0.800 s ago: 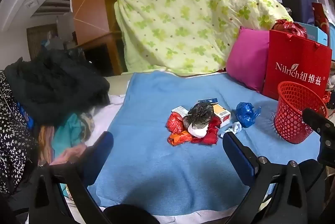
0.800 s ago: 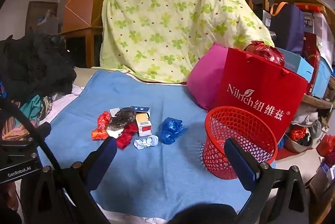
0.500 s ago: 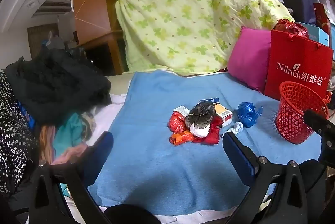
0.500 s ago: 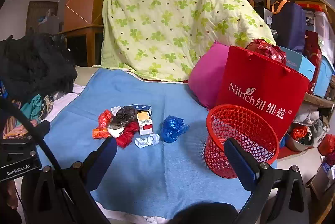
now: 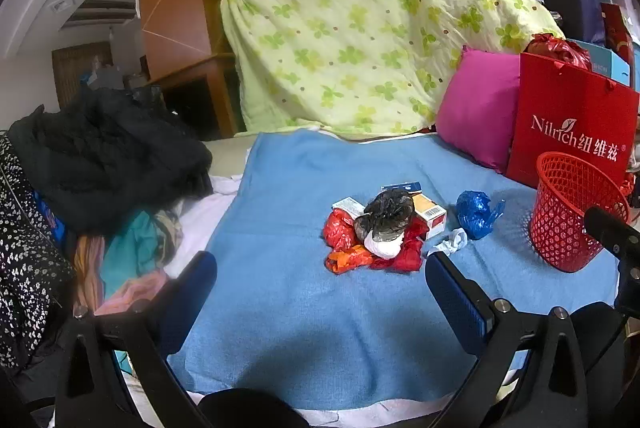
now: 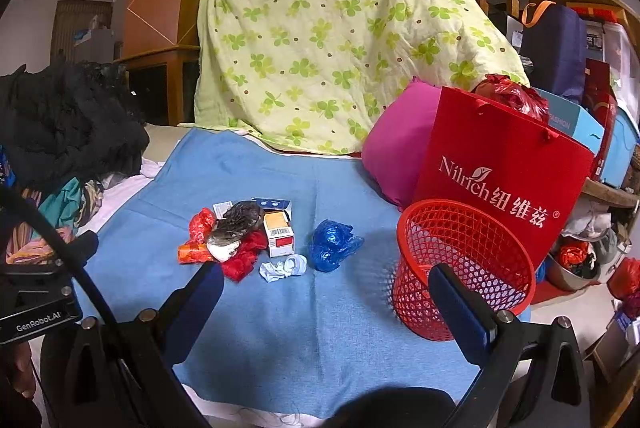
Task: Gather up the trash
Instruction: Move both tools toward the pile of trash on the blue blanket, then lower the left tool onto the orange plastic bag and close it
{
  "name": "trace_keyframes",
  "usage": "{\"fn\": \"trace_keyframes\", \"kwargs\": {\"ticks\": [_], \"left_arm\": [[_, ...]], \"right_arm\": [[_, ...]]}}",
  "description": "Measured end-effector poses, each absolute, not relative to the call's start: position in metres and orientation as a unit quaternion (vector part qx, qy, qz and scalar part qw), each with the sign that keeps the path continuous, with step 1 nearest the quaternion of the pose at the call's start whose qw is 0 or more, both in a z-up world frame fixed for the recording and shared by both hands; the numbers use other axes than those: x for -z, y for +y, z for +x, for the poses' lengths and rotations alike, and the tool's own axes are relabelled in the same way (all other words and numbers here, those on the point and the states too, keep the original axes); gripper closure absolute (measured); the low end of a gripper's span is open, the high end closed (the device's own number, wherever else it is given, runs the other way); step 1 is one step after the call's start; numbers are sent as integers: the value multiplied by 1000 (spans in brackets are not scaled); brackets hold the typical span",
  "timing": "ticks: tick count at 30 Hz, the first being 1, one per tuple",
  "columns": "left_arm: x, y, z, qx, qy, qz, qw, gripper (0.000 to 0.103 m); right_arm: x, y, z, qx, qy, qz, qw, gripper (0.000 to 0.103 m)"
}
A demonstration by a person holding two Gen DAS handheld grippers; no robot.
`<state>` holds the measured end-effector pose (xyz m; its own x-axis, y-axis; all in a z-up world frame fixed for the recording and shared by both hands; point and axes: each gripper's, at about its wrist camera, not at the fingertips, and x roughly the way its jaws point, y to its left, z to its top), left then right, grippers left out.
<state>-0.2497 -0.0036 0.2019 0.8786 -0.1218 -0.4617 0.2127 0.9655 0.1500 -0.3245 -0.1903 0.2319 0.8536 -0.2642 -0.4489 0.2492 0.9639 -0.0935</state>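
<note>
- On the blue blanket (image 6: 304, 328), the trash pile (image 5: 380, 228) sat mid-cloth: crumpled red wrappers, a dark crinkled bag over something white, and small cardboard boxes.
- Just beside it lay a white paper wad (image 6: 283, 267) and a scrunched blue plastic bag (image 6: 332, 245).
- A red mesh basket (image 6: 464, 268) stood near, upright, before a red paper bag (image 6: 504, 168).
- Both the left gripper (image 5: 320, 288) and the right gripper (image 6: 326, 294) were spread wide, holding nothing.
- Behind, a clover-print quilt (image 6: 340, 40) draped over furniture.

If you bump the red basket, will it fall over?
Probably, fairly easily. The red basket looks like thin open plastic mesh with nothing visible inside, so likely light. It narrows toward its base and stands on soft blue cloth, so a nudge might tip it.
</note>
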Motion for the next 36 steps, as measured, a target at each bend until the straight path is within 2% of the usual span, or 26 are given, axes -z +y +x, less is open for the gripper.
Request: {"fn": "trace_keyframes", "kwargs": {"ticks": [15, 23, 36], "left_arm": [[-195, -3, -247, 88, 238, 98, 962, 0], [-186, -2, -239, 90, 251, 98, 959, 0], [-131, 24, -184, 61, 325, 75, 941, 0]], "right_arm": [[-229, -186, -325, 130, 229, -21, 964, 0], [-224, -190, -316, 123, 258, -22, 958, 0], [-172, -204, -259, 46, 313, 38, 948, 0]]}}
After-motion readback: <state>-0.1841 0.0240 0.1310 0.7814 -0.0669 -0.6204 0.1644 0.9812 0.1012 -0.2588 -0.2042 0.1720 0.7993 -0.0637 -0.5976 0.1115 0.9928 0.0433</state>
